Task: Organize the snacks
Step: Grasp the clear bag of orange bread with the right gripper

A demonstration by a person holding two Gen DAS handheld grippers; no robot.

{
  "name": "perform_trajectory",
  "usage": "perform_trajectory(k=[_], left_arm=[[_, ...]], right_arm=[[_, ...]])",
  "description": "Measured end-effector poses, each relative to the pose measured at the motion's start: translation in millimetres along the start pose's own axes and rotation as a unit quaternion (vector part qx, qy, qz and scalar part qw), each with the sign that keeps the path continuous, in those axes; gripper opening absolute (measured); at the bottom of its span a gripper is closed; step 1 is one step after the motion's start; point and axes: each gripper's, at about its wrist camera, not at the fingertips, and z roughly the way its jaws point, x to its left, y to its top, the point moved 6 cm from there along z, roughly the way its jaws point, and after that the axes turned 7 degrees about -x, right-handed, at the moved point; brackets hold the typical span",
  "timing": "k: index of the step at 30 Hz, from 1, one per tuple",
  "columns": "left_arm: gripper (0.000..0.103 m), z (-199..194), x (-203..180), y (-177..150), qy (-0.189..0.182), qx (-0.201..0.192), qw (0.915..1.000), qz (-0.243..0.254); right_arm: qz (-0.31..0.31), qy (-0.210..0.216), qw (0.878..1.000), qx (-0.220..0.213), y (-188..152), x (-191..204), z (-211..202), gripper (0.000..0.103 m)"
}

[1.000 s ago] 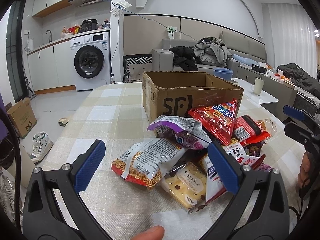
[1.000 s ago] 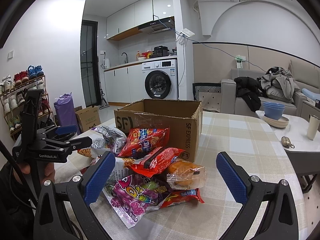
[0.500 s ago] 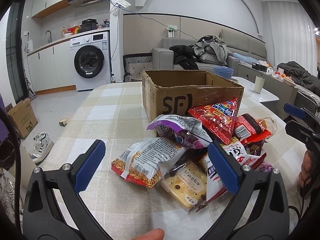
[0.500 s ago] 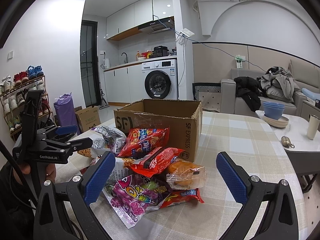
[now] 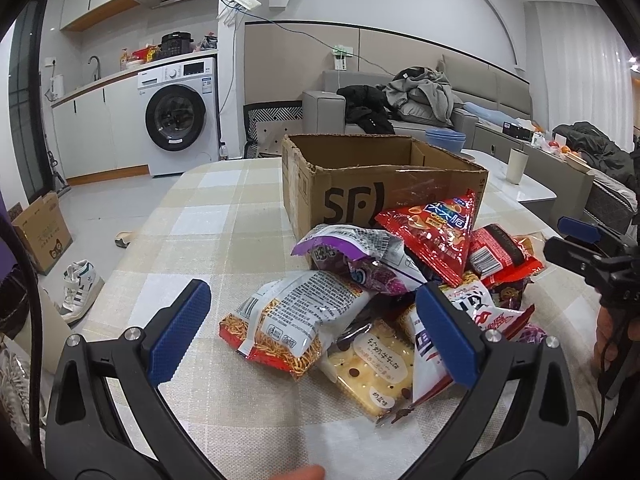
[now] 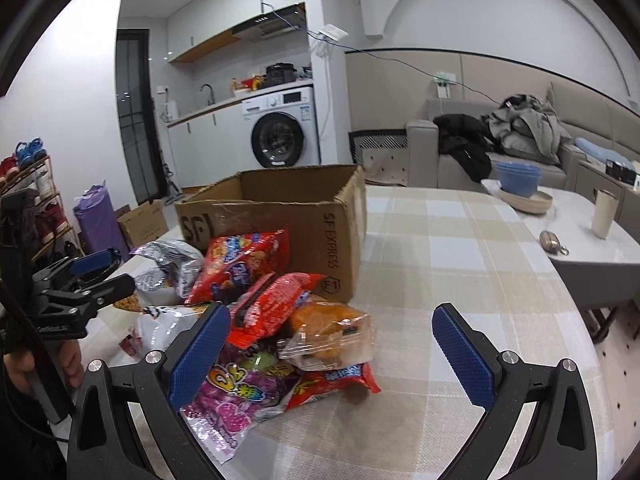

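Note:
A pile of snack packs lies on the checked tablecloth in front of an open cardboard box [image 5: 360, 184], also in the right wrist view [image 6: 280, 208]. Nearest my left gripper [image 5: 316, 336] are a white-and-red noodle snack bag [image 5: 296, 320] and a clear biscuit pack [image 5: 372, 364]. A red triangular chip bag [image 5: 436, 232] leans on the box. My left gripper is open and empty, just short of the pile. My right gripper [image 6: 332, 348] is open and empty, with an orange pastry pack [image 6: 328, 328] and a purple candy bag [image 6: 236, 392] between its fingers' line of sight.
The table's right edge [image 6: 568, 280] drops off beside a white side table with a cup [image 6: 604, 212] and blue bowls [image 6: 518, 178]. A sofa with clothes stands behind. Shoes and a small carton [image 5: 40, 232] lie on the floor at left.
Both grippers have moved slightly closer to the pile and stayed open. The right wrist view has tilted a little. The snacks have not moved.

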Motion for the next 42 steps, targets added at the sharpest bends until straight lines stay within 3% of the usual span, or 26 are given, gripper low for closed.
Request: perform_trajectory(k=[4,6,10,15,19,23,25,29,42], left_arm=[[0.102,2,-2,0,-0.004,0.004,1.0000,0.004],[0.102,0,-3,0,-0.007,-0.001,1.0000,0.006],[0.102,-1,-5,0,-0.012,-0.002,0.9999,0.008],[0.102,-1,-13,-1,-0.028,0.002,0.9995,0.018],[0.102,1,-17,-1,-0.032,0.006,0.9991,0.025],[0.102,2,-18,-1,-0.038,0.002,0.9989,0.027],[0.102,0,-20,-1,-0.043,-0.003,0.9986,0.030],[0.102,-9,-27,0,-0.052,-0.020,0.9975,0.044],[0.102,-29,-55,0,-0.110,-0.045,0.9891,0.087]], right_arm=[[0.018,-0.001,1.000,0.024,-4,-9,10,0.102],[0.019,0.000,0.999,0.040,-7,-9,15,0.092],[0.008,0.009,0.998,0.064,-12,-4,24,0.085],[-0.008,0.021,0.997,0.080,-16,5,30,0.066],[-0.007,0.025,0.997,0.072,-15,6,27,0.050],[0.001,0.029,0.998,0.059,-11,3,24,0.048],[0.001,0.028,0.999,0.037,-7,3,16,0.034],[0.009,0.019,1.000,0.001,-1,-1,3,0.032],[0.006,0.020,1.000,-0.013,0,0,-5,0.031]])
